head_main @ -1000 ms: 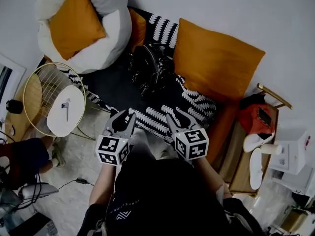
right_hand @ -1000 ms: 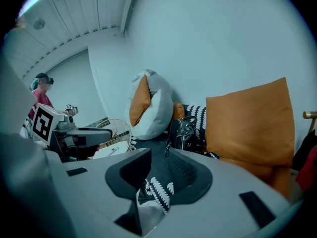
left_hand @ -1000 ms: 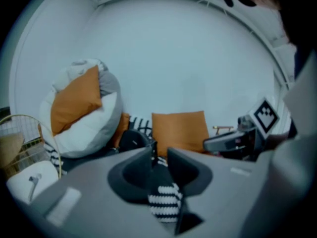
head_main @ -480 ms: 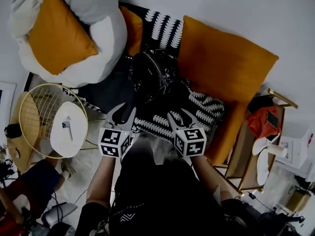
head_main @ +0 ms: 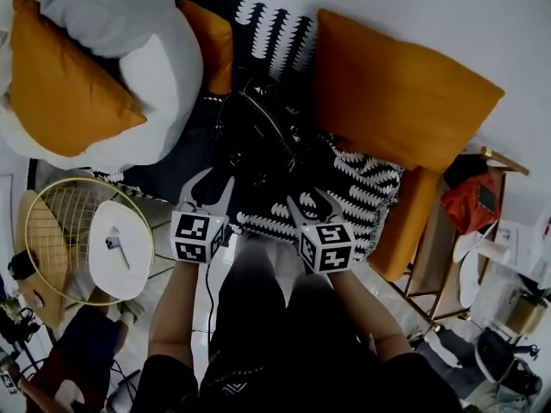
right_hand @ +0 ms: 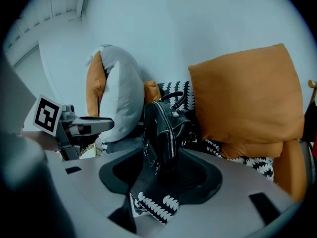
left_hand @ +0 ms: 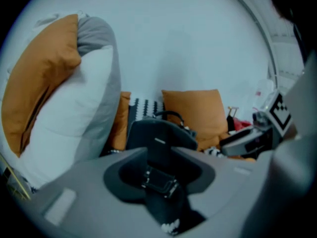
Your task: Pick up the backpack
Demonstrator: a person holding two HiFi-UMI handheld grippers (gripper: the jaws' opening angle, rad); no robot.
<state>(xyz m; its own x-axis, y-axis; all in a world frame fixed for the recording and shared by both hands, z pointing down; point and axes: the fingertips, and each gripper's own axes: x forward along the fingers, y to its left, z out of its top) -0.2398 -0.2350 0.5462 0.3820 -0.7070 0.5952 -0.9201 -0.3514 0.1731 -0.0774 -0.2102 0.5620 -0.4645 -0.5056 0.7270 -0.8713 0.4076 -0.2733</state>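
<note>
Backpack (head_main: 258, 140) sits beyond opening, seemingly empty hand-held grippers (head_main: 209, 188) (head_main: 314, 201).

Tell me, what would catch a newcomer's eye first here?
The black backpack stands in the middle of the patterned sofa, between a big orange cushion on the right and a white-and-grey pillow on the left. Just below it in the head view, the left gripper and right gripper, each with a marker cube, point at it with jaws opening and nothing gripped.

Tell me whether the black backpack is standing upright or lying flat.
Upright: the backpack stands tall on its base on the patterned throw, beside the orange cushion.
</note>
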